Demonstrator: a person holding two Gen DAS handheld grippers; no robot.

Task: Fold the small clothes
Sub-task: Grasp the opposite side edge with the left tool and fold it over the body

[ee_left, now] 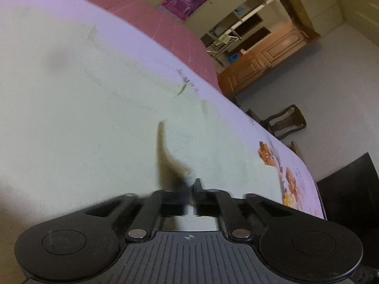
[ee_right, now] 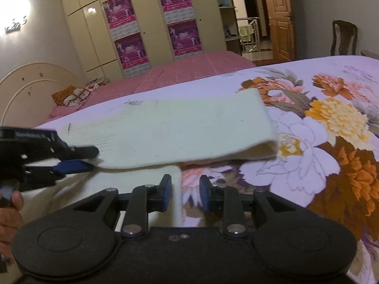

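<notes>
A pale cream knitted garment [ee_right: 180, 127] is laid on a bed covered by a lilac bedspread printed with large orange, yellow and white flowers [ee_right: 331, 123]. In the right wrist view the garment is seen folded over on itself: an upper layer stretches from the left towards the right and ends in a rounded fold at its right edge, while a lower layer lies beneath it, near the camera.

The left gripper [ee_right: 91, 159] is seen at the left of that view, held by a hand [ee_right: 9, 210]. Its fingers are pressed together on the left edge of the garment's upper layer, one black finger above the cloth and one blue-padded finger below. In the left wrist view the same gripper [ee_left: 191, 187] is seen from behind with its fingers closed, and the cream fabric fills most of the picture, blurred.

The right gripper [ee_right: 183, 193] is held low over the near part of the bed. Its blue-padded fingers are spread apart. The right edge of the garment's lower layer lies between them, just beside the left finger; no pressing on the cloth is seen.

Beyond the bed, a second bed with a pink cover [ee_right: 180, 71] and a beige wardrobe carrying magenta posters [ee_right: 146, 19] are seen on the far side.
</notes>
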